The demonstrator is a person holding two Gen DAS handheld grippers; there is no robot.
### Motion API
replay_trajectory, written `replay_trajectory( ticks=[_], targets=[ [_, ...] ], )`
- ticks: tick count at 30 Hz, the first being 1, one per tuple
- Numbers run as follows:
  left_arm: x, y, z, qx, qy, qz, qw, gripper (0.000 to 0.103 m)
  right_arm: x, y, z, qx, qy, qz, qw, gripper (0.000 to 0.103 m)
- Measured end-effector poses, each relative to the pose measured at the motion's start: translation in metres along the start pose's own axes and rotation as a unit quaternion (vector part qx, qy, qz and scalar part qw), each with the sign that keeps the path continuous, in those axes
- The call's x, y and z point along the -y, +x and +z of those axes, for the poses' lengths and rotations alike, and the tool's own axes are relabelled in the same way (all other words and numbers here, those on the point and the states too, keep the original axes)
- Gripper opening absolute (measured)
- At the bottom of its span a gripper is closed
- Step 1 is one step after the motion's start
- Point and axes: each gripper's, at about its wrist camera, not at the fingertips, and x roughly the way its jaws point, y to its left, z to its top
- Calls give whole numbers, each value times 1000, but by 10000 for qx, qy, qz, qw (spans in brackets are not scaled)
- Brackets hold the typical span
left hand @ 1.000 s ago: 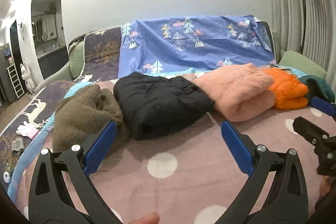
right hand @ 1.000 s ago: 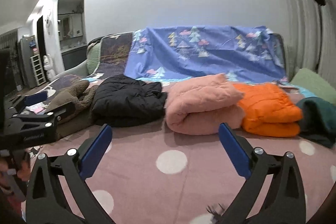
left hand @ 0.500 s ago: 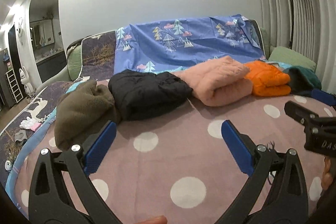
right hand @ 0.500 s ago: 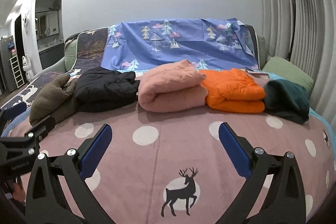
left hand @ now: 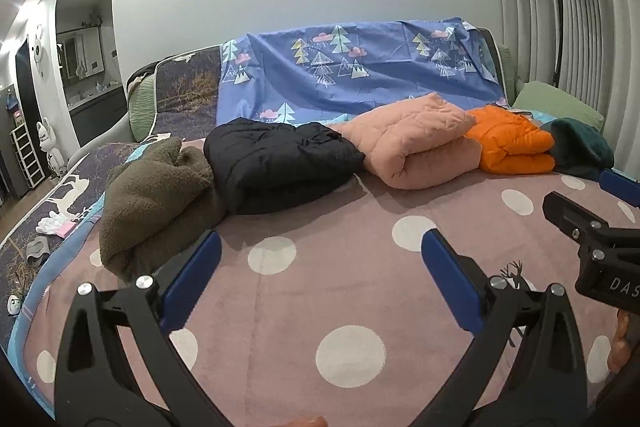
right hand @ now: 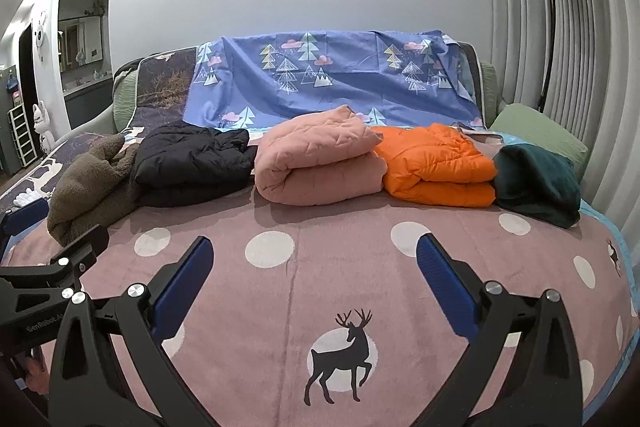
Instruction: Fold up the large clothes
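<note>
A: Clothes in a row at the back of the bed: brown fleece (left hand: 156, 195), black jacket (left hand: 276, 167), pink coat (right hand: 320, 163), orange jacket (right hand: 436, 167), dark green piece (right hand: 538, 183). Why are they placed like this?

B: I think it is a sorting line. The pink, orange and black ones look already folded, each a neat packet, side by side and touching the neighbour. They stay near the blue sheet (right hand: 328, 75) on the backrest, so the front of the pink blanket (right hand: 280, 291) is free as work area.

A: And the brown one?

B: It looks more like a loose heap, so prob. not folded well. The green one I cannot tell.

A: Grippers?

B: Left gripper (left hand: 320, 275) has its fingers spread wide, nothing between them. Right gripper (right hand: 314, 275) the same, wide apart and empty. Both hover low over the blanket, side by side.

A: Where are the clothes vs. the fingers?

B: All ahead, apart from the tips. In the left view the fleece edge is just beside the left finger (left hand: 192, 279), approx. the nearest piece. In the right view the pink coat sits between and beyond the two fingers, well apart.
</note>
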Motion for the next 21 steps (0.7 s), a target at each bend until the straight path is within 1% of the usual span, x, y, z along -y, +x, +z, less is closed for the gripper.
replay_trajectory(
  ticks=[7,13,21],
  targets=[
    [-4,6,-2,-109,-104,-38,9999,101,-2,2,0,-16,-16,-37,10000,101],
    [-2,7,-4,-90,-39,-7,10000,101,-3,5,-1,-68,-33,-55,10000,101],
    [0,11,-5,-161,-1,-48,9999,101,-3,9,-1,-103,-52,-88,9999,101]
  ],
)
